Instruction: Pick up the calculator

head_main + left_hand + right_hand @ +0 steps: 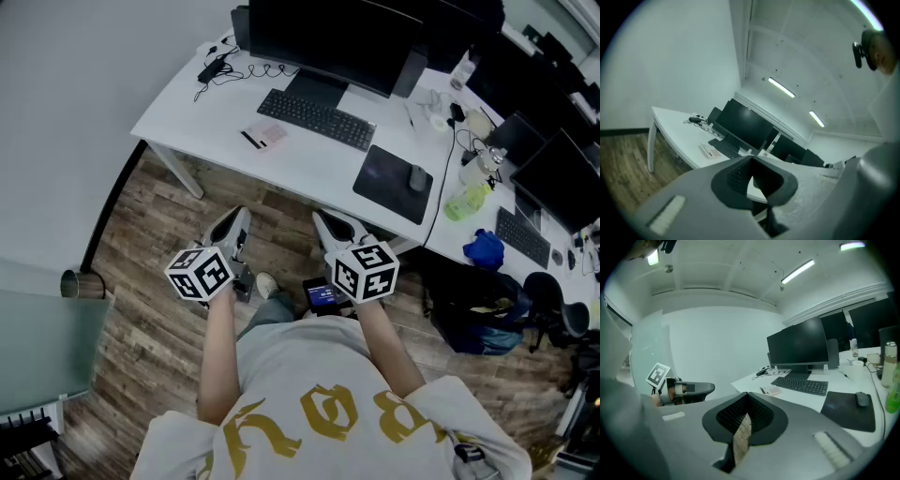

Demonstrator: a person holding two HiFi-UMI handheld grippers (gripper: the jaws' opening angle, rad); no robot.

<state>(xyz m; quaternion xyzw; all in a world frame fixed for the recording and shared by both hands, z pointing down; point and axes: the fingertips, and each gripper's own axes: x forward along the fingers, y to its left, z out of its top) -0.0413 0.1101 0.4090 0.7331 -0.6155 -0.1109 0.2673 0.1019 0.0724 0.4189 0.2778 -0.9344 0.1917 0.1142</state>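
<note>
Now left tool [232,225], right tool [330,225] side by side, jaws together.

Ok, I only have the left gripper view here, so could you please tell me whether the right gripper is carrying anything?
Observer: No. The right gripper has its jaws together with nothing between them.
Operator: Thank you. Where do the two grippers stand relative to the desk?
Observer: In the head view the left gripper and the right one are both held over the wooden floor, short of the edge of the desk where the calculator lies.
Operator: And what is to the right of the keyboard?
Observer: A dark mouse pad with a mouse on it, just right of the keyboard.
</note>
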